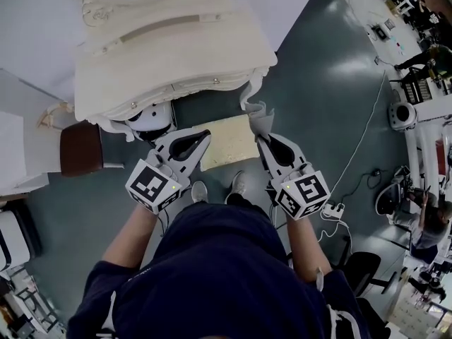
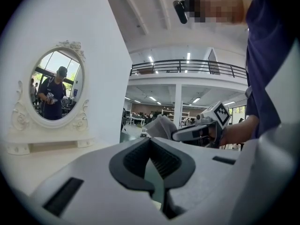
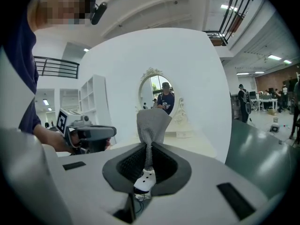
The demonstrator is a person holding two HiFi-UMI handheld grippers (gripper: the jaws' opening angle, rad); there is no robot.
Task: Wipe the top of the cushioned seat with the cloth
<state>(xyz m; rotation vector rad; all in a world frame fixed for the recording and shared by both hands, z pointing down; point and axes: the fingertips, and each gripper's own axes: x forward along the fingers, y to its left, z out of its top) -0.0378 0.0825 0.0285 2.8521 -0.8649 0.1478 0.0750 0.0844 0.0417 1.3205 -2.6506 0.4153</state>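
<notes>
Grey cloth (image 1: 258,117) in the right tool (image 1: 264,138) hides part of the cushioned seat (image 1: 227,141).

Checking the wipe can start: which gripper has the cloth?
The right gripper: its jaws pinch the grey cloth; the left gripper is shut, empty.

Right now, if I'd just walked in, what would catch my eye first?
Probably the two white grippers the person holds out in front. The right gripper pinches a grey cloth, and the left gripper is shut on nothing. Below them sits the cream cushioned seat, in front of an ornate white dressing table.
</notes>
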